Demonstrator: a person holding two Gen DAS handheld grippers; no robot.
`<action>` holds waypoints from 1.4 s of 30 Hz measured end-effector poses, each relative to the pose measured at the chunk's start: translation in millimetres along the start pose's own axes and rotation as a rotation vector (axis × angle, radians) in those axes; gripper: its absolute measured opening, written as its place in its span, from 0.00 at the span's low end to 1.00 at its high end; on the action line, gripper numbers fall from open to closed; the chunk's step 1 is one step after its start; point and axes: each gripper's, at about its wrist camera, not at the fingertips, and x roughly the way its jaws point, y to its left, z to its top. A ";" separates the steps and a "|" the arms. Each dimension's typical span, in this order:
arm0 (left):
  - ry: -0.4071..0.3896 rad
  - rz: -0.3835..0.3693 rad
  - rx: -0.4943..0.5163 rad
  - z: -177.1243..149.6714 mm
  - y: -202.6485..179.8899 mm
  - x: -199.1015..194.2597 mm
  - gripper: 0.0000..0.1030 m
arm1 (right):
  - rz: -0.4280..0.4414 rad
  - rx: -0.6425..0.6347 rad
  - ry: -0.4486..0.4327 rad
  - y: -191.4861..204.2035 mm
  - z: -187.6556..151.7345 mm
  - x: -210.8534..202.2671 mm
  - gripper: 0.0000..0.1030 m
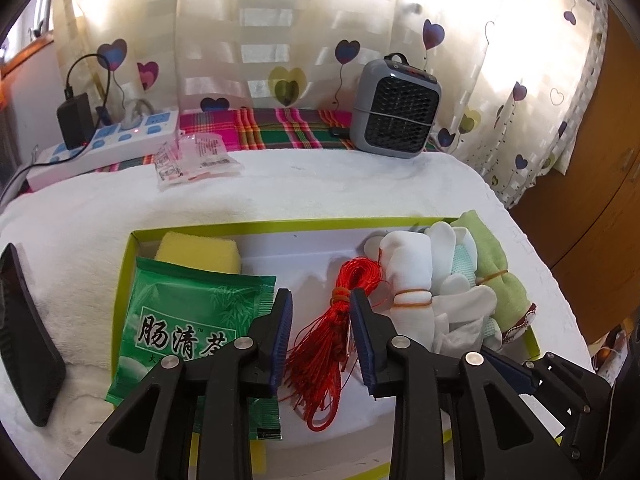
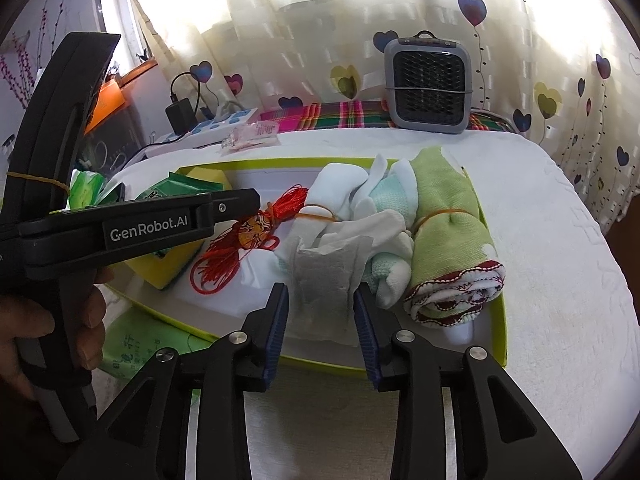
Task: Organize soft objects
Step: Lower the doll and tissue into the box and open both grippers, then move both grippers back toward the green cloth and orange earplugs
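Red cord bundle lying in the green-rimmed box, its long axis running away from the left hand-held gripper, whose open, empty jaws straddle it. Right hand-held gripper, likewise open and empty, flanks a grey sachet.

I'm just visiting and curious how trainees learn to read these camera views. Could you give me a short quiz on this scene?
1. True or false: the red cord bundle lies inside the green-rimmed box.
2. Which sits at the box's right end? A) yellow sponge B) green towel roll C) green tea packet
3. Fill in: both grippers, left and right, have their jaws ____.

Key: 1 true; 2 B; 3 open.
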 end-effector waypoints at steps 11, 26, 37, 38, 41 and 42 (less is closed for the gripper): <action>-0.021 0.026 0.014 -4.2 -4.3 -14.5 0.41 | -0.011 0.010 -0.022 -1.4 -2.6 -10.7 0.45; -0.038 0.034 0.024 -19.8 -6.6 -40.8 0.41 | -0.015 0.020 -0.050 -0.1 -12.1 -26.7 0.46; -0.076 0.040 -0.009 -38.6 10.1 -80.7 0.41 | 0.017 -0.005 -0.078 9.6 -22.6 -44.9 0.46; -0.077 0.039 -0.015 -41.4 12.9 -83.8 0.41 | 0.023 -0.006 -0.079 11.0 -23.9 -46.1 0.46; -0.079 0.044 -0.033 -50.1 20.9 -92.7 0.41 | 0.049 -0.014 -0.083 15.3 -26.8 -49.0 0.46; -0.080 0.047 -0.043 -53.0 24.1 -95.1 0.41 | 0.056 -0.018 -0.082 17.3 -27.1 -49.1 0.46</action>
